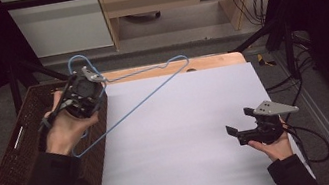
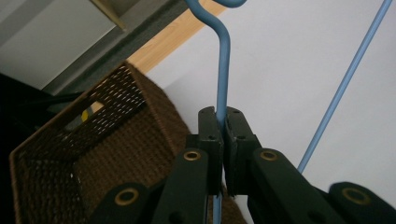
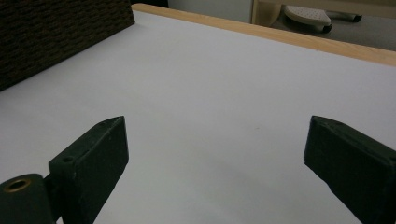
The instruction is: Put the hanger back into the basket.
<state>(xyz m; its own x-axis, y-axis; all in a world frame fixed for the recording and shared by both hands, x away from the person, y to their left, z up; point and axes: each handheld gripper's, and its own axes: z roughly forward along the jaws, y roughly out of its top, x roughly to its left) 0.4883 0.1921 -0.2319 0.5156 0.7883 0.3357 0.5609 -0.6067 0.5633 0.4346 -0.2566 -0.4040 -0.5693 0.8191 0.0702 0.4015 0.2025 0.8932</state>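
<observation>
The left gripper is held up over the corner of a brown woven basket, and its jaws are pinching the thin neck of a blue wire hanger. In the left gripper view the two black jaws are pressed tight on the wire, and the top of the hook is cut off by the edge of the picture. From the high view the hanger sticks out to the right, up in the air over the white surface, with its hook curling up behind the gripper. The left hand hides part of the hanger's lower corner. The basket sits at the left edge of the surface; what is inside it is too dark to make out. The right gripper is low near the front right of the surface, well apart from the hanger. Its jaws are spread wide with nothing between them.
</observation>
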